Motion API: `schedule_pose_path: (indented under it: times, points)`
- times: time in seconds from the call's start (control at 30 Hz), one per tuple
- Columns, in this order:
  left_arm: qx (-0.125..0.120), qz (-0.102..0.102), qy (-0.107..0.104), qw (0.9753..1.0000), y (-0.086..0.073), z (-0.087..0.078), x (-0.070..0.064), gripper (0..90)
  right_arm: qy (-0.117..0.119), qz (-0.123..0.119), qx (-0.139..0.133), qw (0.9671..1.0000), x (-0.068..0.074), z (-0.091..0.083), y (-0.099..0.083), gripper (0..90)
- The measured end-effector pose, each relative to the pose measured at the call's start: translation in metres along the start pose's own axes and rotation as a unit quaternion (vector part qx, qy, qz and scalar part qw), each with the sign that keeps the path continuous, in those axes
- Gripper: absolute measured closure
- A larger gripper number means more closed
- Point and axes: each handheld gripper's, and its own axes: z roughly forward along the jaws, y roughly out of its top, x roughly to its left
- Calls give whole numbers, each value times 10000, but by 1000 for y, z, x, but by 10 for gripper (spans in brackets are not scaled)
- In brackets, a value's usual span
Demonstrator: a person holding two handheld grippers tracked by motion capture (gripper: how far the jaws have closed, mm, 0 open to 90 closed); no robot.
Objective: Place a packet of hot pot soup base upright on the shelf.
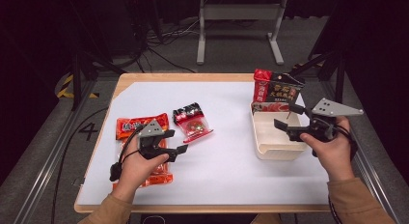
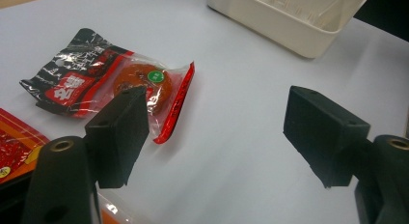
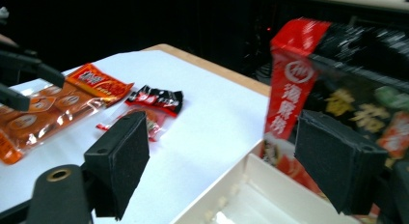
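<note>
snack packets sit apart: red-black pouch (image 1: 275, 91) upright in the cream tray (image 1: 276, 152), small packet (image 2: 115, 84) mid-table. left gripper (image 1: 177, 142) and right gripper (image 1: 284, 117) both spread, empty; left gripper view reveals the small packet's round cake.

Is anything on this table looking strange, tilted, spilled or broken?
Nothing is spilled or damaged. Only the red and black packet stands out: it stands upright, leaning in the far end of the cream bin, while the two other packets lie flat on the white sheet.

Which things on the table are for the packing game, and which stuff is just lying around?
Probably for the job:
cream bin
red-and-black pouch standing in it
small black-and-red packet
orange packet
left gripper
right gripper

Just lying about:
floor cables
metal stand
</note>
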Motion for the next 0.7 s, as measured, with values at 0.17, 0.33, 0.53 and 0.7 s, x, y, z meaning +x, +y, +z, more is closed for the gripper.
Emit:
schedule_pose_path:
  times: [0.17,0.33,0.53,0.7]
  points:
    - [41,-2,-49,10000,-1,2,-1,243,37,-114,25,9999,10,7,-9,202]
    - [35,39,-17,10000,-1,1,0,238,137,-25,-28,9999,20,11,-20,200]
    - [-7,33,77,10000,-1,-2,2,225,398,97,-66,9991,31,18,-31,199]
    - [-43,11,120,9999,-1,-5,4,207,550,-90,99,9984,42,29,-39,197]
